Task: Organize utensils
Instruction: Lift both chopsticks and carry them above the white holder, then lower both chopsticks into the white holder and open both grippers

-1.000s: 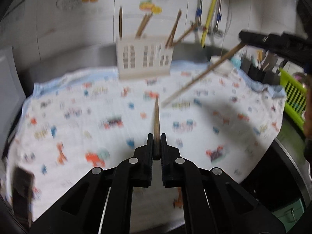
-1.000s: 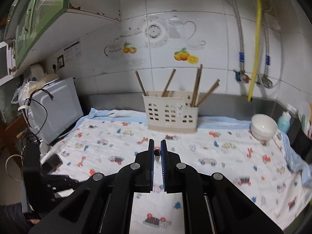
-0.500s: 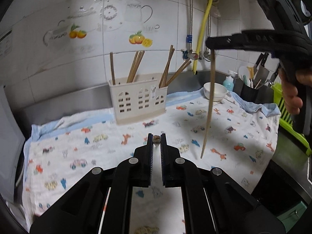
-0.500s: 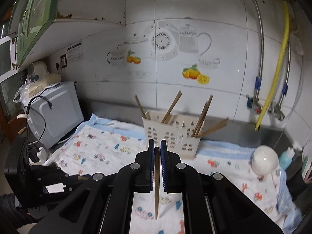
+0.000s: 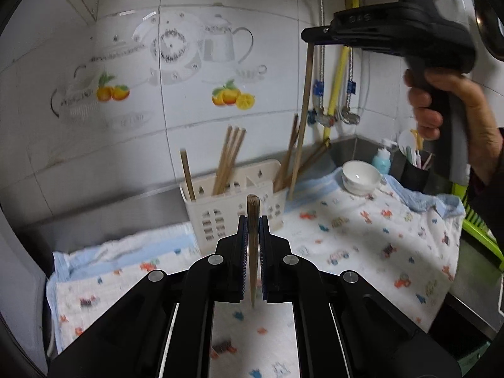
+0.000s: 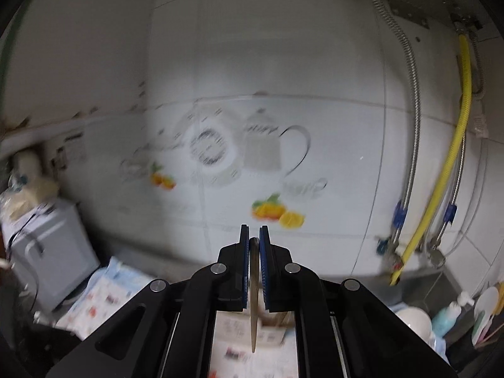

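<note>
1. Matt black plastic left gripper (image 5: 252, 245), ribbed blue pads; grips a brown wooden chopstick (image 5: 252, 252), dull grain.
2. Matt black plastic right gripper (image 6: 254, 264) grips a second wooden chopstick (image 5: 301, 119).
3. Cream perforated plastic utensil holder (image 5: 220, 211), smooth, slight sheen.
4. White printed cotton cloth (image 5: 362, 245), soft, matt, wrinkled.
5. Glossy white ceramic bowl (image 5: 360, 177).
6. Glazed white wall tiles (image 5: 195, 72), glossy.
7. Braided metal hose (image 6: 412, 145); smooth yellow hose (image 6: 450, 170).

Left black two-finger gripper (image 5: 252, 220) held low and level, jaws pressed together on a thin wooden chopstick (image 5: 253, 252). Right black two-finger gripper (image 6: 254, 236) raised high, jaws clamped on another thin wooden chopstick (image 6: 254, 299) hanging downward. Bare right hand (image 5: 453, 107) wrapped around its pistol handle.
</note>
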### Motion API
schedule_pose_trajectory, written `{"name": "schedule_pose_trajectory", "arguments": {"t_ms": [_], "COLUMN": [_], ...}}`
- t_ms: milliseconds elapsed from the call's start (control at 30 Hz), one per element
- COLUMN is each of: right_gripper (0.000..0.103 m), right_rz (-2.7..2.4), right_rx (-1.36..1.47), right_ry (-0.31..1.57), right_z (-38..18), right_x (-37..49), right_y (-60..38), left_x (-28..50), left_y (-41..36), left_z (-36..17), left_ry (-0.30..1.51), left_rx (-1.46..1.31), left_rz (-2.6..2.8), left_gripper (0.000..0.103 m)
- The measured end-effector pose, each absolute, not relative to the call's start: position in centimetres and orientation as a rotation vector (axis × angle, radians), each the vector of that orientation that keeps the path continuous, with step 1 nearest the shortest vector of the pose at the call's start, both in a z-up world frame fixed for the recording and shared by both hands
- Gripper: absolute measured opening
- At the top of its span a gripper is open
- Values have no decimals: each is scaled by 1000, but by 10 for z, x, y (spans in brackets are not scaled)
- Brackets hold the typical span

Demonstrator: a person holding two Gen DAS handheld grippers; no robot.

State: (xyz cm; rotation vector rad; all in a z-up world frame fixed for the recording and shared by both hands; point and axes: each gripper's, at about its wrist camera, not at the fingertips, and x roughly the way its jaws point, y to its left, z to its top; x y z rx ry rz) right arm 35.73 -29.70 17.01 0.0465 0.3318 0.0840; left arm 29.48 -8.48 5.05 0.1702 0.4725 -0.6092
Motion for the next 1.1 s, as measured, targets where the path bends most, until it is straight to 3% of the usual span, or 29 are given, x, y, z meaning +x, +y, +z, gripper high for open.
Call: {"name": "schedule_pose_trajectory", "arguments": {"t_ms": [300,700,1100], "right_gripper": [6,6,7], "right_rz": [45,65,65], "right_rx": [49,-43,-33], "right_ry": [241,352,366], "right_z": [164,99,86], "right_x": [399,434,432], "right_y": [-303,-289,-304], "left_x": [318,348,401], "left_y": [-95,-119,-130], "left_z": [95,154,131], "left_ry": [365,207,231], "left_rx": [165,161,159], "left_rz": [-598,-566,-472], "left_gripper": [6,6,6]}}
